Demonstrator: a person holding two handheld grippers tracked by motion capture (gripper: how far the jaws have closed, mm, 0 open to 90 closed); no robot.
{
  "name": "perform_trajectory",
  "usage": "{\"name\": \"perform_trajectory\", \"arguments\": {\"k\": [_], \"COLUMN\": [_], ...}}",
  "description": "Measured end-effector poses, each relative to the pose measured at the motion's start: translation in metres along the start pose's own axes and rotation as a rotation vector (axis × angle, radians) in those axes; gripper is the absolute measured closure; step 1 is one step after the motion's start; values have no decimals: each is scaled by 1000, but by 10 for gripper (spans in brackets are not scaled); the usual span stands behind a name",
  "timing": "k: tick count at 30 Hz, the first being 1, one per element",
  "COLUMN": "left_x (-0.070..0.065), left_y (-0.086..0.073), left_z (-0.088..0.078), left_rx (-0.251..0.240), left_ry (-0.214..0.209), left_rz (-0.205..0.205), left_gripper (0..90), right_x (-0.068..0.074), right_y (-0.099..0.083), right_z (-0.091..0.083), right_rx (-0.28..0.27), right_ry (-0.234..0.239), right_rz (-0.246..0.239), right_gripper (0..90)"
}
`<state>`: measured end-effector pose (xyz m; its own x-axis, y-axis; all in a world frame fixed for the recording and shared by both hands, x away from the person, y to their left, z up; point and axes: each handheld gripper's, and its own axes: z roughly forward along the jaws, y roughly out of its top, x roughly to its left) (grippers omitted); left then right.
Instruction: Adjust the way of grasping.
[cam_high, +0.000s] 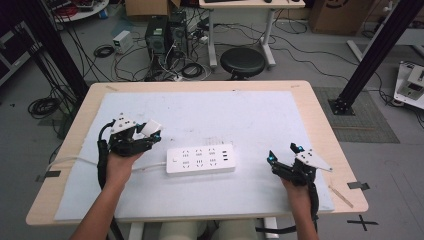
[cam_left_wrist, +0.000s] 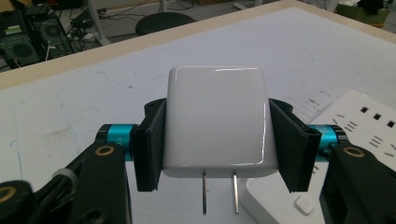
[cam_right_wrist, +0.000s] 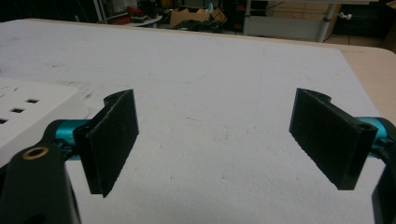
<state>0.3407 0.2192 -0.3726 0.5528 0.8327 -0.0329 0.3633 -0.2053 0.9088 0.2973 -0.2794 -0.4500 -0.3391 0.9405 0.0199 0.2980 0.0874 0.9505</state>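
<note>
My left gripper (cam_high: 150, 131) (cam_left_wrist: 217, 140) is shut on a white plug adapter (cam_left_wrist: 215, 122) (cam_high: 151, 126); both black pads press on its sides and its two metal prongs point down. It hangs above the table, left of a white power strip (cam_high: 201, 159) (cam_left_wrist: 369, 126) that lies flat in the middle of the white mat (cam_high: 210, 115). My right gripper (cam_high: 284, 153) (cam_right_wrist: 215, 140) rests to the right of the strip, open, with nothing between its jaws. The strip's edge (cam_right_wrist: 28, 107) lies at the left of the right gripper view.
The strip's white cable (cam_high: 150, 166) runs left under my left hand. The wooden table edge (cam_high: 200, 85) frames the mat. Beyond the far edge stand a black stool (cam_high: 242, 61), computer cases (cam_high: 165, 35) and floor cables. A black frame post (cam_high: 380, 50) stands at the right.
</note>
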Motion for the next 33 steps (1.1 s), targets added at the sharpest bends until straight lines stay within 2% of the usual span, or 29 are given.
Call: {"name": "perform_trajectory", "arguments": {"k": [6,9,12,13,18,23,26,29,33], "left_x": [-3,-6,-10,-13,-22,-30,-34,-38,-43], "left_y": [-1,-3,-4,-4,-3,-4,-4,-5,-6], "left_z": [-3,-4,-6,-7,-8,-8,-8,-8,-7], "left_rx": [-8,-19,-28,-29,-33,-36,-36,-30,-18], "left_ry": [-40,-76,-98,-121,-172,-217,-244,-269,-297], "left_rz": [21,39,50,66,101,129,143,159,182], "left_gripper": [425,425,425,425,425,425,424,425,424], "right_x": [0,1,2,1,1,2,2,5,13], "right_y": [0,0,0,0,-1,-1,0,1,6], "right_z": [1,0,-1,-1,-3,-4,-4,-5,-5], "right_rx": [2,-1,-8,-13,-23,-35,-24,-18,-16], "right_ry": [-3,-1,11,18,50,64,71,89,125], "right_rz": [-2,-15,-21,-33,-24,-62,-40,-42,-76], "right_gripper": [160,160,160,160,160,160,161,161,160]}}
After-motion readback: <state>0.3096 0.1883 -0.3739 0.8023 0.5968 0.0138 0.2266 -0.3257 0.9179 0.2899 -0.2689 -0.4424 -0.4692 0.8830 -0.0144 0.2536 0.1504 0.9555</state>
